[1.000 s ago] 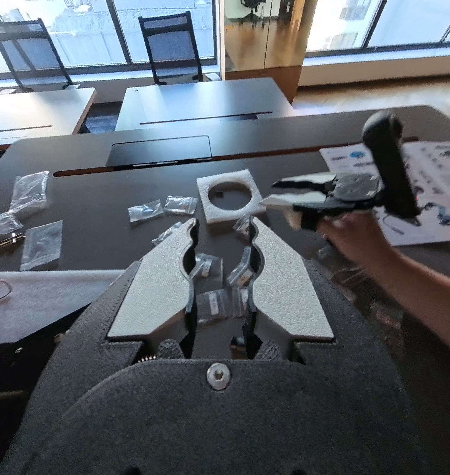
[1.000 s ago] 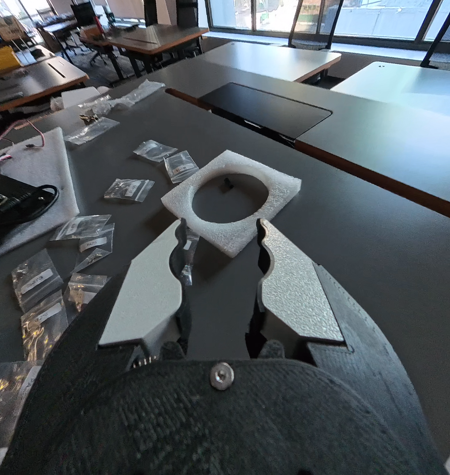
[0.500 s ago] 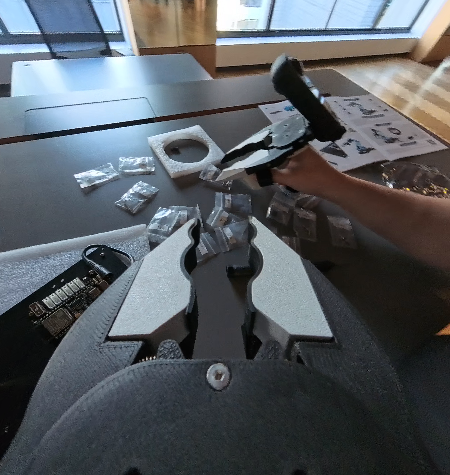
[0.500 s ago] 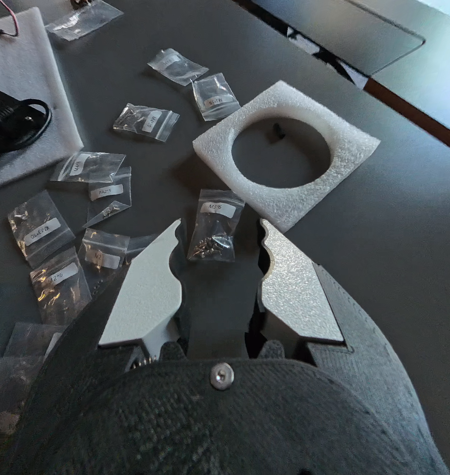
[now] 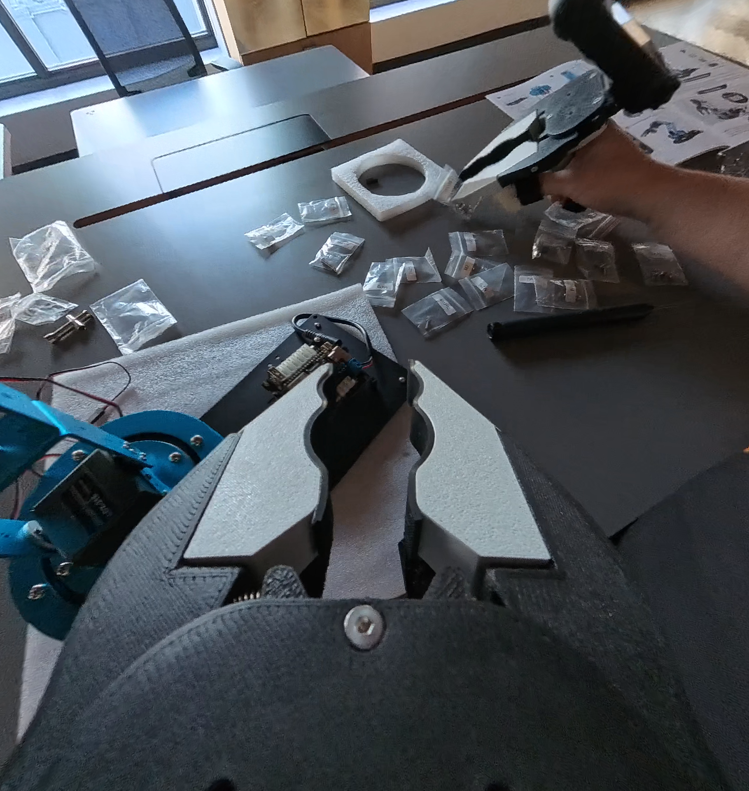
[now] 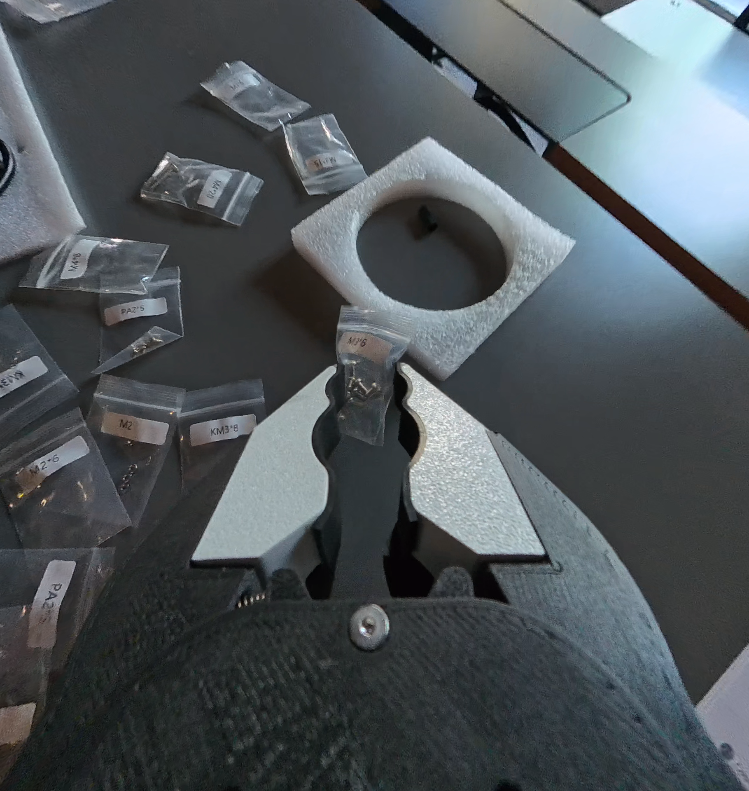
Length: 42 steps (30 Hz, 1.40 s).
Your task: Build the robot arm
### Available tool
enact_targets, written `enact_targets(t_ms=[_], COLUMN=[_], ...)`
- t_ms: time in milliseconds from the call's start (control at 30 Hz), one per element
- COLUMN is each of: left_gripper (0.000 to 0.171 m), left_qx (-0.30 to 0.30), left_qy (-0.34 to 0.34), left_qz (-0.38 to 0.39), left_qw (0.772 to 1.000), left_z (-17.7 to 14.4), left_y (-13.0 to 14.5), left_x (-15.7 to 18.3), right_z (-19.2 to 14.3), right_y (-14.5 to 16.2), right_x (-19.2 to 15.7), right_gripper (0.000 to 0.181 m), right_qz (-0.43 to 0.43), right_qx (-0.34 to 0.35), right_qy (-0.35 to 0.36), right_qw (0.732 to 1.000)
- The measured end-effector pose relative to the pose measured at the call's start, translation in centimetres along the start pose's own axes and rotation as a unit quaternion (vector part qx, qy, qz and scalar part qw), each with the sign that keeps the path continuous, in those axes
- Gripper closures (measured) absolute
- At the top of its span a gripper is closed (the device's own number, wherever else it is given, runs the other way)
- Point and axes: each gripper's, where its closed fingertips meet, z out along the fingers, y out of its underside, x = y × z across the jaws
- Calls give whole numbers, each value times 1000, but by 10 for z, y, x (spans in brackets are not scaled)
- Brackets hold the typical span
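Where labelled bags [image 6: 133,432] crowd left—foam square [image 6: 441,257] lies just beyond.

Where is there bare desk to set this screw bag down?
Free: the dark desk right of the white foam square and the right gripper, which pinches a small screw bag. Crowded: left of it, scattered labelled bags up to the foam sheet.

a: left wrist view sits high behind its own fingers, looks forward and down across the dark table [image 5: 578,406]; circuit board [image 5: 321,376] close, foam square [image 5: 385,184] far.

b: right wrist view looks steeply down, close to the same foam square [image 6: 441,265]. both share it and the scattered bags.
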Motion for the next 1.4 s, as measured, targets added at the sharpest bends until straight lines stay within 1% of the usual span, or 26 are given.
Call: enact_targets(t_ms=[67, 133, 267, 367, 467, 533, 600, 633, 700, 833, 867, 1000, 1100, 1133, 1167, 1267, 1333, 1400], left_gripper=[141, 140, 140, 140, 140, 140, 139, 139, 139, 139, 139, 140, 139, 139, 139, 140, 140, 140], left_qx=[7, 16, 20, 15, 14, 14, 12, 11, 12, 10, 8, 7, 3, 1, 1, 1, 3, 3], left_qy=[-1, 9, 41, 39, 47, 50, 51, 51, 48, 47, 46, 46, 48, 48, 47, 49, 52, 53], left_qz=[4, -2, -15, -19, -33, -39, -42, -44, -46, -54, -55, -57, -56, -54, -53, -54, -56, -55], left_qw=[1000, 1000, 999, 999, 998, 998, 998, 998, 998, 997, 997, 997, 997, 997, 997, 997, 997, 997], left_z=[1, 3, 10, 15, 19, 20, 21, 22, 22, 25, 25, 26, 27, 27, 27, 27, 27, 28], left_y=[-3, -6, -5, -2, 0, 1, 2, 2, 3, 5, 6, 6, 7, 8, 8, 8, 8, 8], left_x=[-5, -4, 4, 5, 9, 11, 12, 13, 12, 10, 10, 10, 11, 11, 11, 11, 12, 13], right_z=[-3, -4, 5, 19, 31, 37, 39, 38, 35, 35, 36, 38, 38, 37, 37, 40, 45, 50], right_y=[-7, -17, -34, -30, -24, -26, -24, -23, -22, -16, -17, -18, -19, -20, -21, -33, -33, -28], right_x=[5, 6, 22, 39, 39, 38, 36, 35, 33, 36, 34, 34, 34, 34, 34, 34, 35, 32], right_gripper=[160, 160, 160, 160, 158, 153, 140, 137, 137, 139, 143, 144, 141, 134, 131, 135, 138, 138], right_qz=[-9, -17, -25, -59, -80, -70, -44, -34, -34, -79, -75, -73, -77, -74, -71, -67, -62, -44], right_qx=[4, 11, 5, -47, -91, -92, -101, -108, -102, -101, -99, -96, -91, -91, -92, -87, -104, -135], right_qy=[7, -9, -39, -50, -86, -97, -112, -120, -125, -116, -124, -130, -132, -134, -135, -131, -126, -132], right_qw=[1000, 1000, 999, 996, 989, 989, 988, 986, 986, 985, 985, 984, 984, 984, 984, 985, 985, 981])
